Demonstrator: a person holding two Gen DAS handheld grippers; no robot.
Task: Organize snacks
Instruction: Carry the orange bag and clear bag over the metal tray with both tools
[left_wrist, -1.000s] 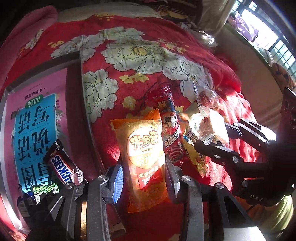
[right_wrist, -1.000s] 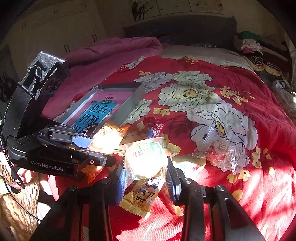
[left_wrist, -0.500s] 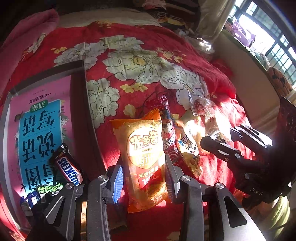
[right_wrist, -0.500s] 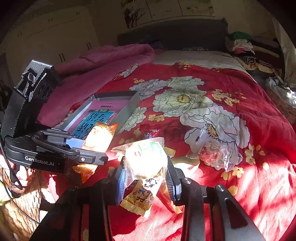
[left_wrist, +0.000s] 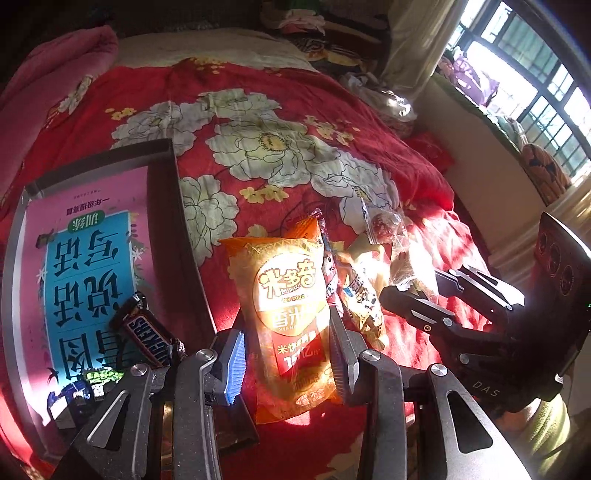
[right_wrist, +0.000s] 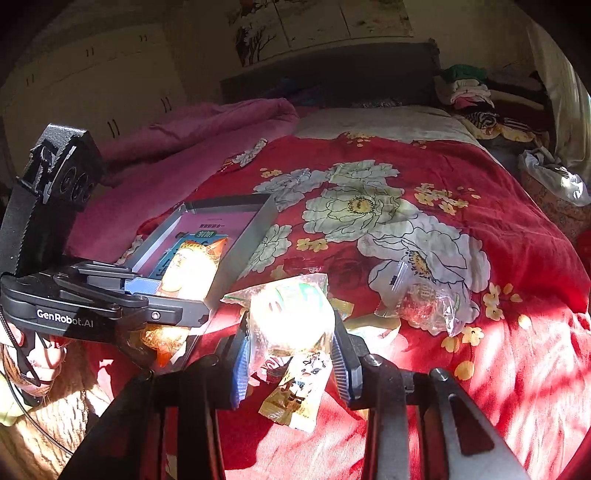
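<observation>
My left gripper (left_wrist: 286, 360) is shut on an orange snack packet (left_wrist: 291, 314) and holds it upright above the red bedspread. In the right wrist view this gripper (right_wrist: 177, 295) and the packet (right_wrist: 188, 273) hang over the near edge of a grey box (right_wrist: 258, 218). My right gripper (right_wrist: 290, 354) is shut on a clear packet with a pale round pastry (right_wrist: 291, 317), lifted off the bed. From the left wrist view that gripper (left_wrist: 415, 286) grips the clear packet (left_wrist: 406, 258) at the right. The box (left_wrist: 162, 155) holds a pink and blue book and a Snickers bar (left_wrist: 147, 332).
Loose snacks lie on the bedspread between the grippers: a yellow cartoon packet (right_wrist: 299, 387), a red packet (left_wrist: 328, 266) and a clear bag of red sweets (right_wrist: 424, 302). A pink quilt (right_wrist: 192, 140) is heaped at the left, clothes (right_wrist: 480, 99) at the headboard, a window (left_wrist: 535, 92) to the right.
My left gripper has risen a little with the orange packet, so more of the bed shows. The right gripper keeps its hold on the clear packet and has tilted slightly.
</observation>
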